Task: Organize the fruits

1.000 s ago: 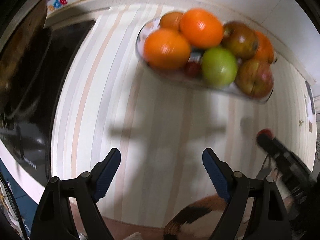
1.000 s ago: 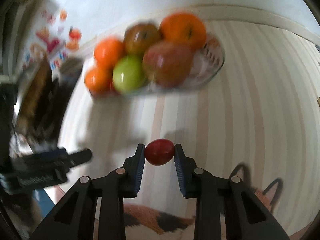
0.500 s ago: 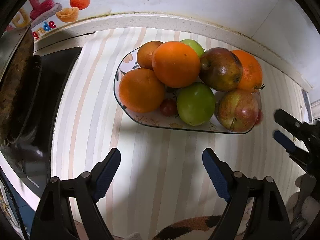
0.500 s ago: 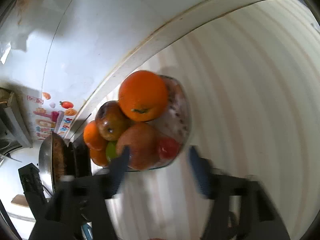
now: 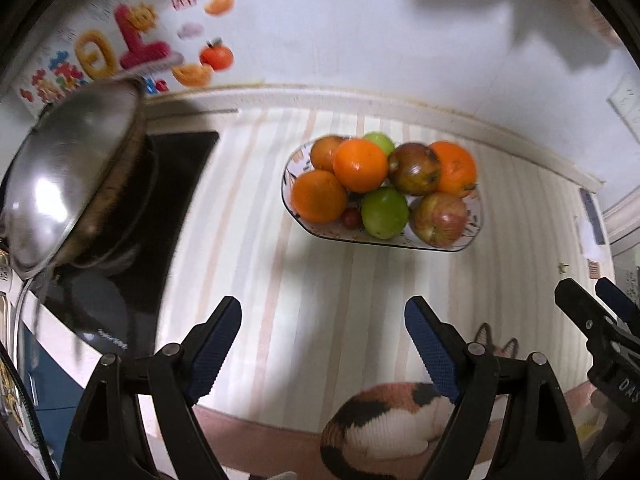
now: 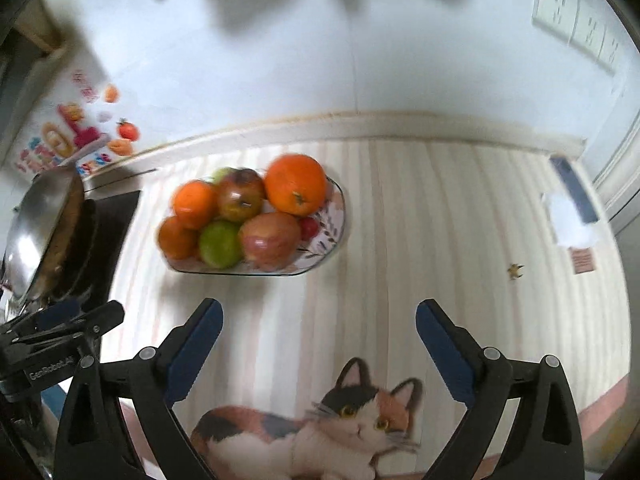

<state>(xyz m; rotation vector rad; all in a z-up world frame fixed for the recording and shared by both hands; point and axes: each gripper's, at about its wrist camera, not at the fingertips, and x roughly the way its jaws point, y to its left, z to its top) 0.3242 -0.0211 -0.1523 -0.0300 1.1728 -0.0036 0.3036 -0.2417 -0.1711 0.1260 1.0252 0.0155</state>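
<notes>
Meanwhile, both tools hung over the striped bench (image 5: 328,320); the left hand-held gripper (image 5: 323,344) was spread wide with nothing between its pads; the right hand-held gripper (image 6: 319,344) gaped likewise, empty; the fruit bowl (image 6: 328,236) lay at twelve o'clock of the left one, heaped with oranges and apples, a small red tomato (image 6: 308,227) resting at its three o'clock edge in the right view; a wok (image 5: 68,184) stood at nine o'clock.

You are working in a home kitchen. A steel wok (image 5: 68,176) sits on a black cooktop (image 5: 160,216) at the left end of the desk (image 5: 328,300), which is covered with a striped mat. A dish of fruit (image 5: 384,196) stands near the white wall. Colourful fruit stickers (image 5: 132,52) and wall sockets (image 6: 576,28) mark that wall. A calico cat picture (image 6: 320,436) lies at the desk's front edge.
</notes>
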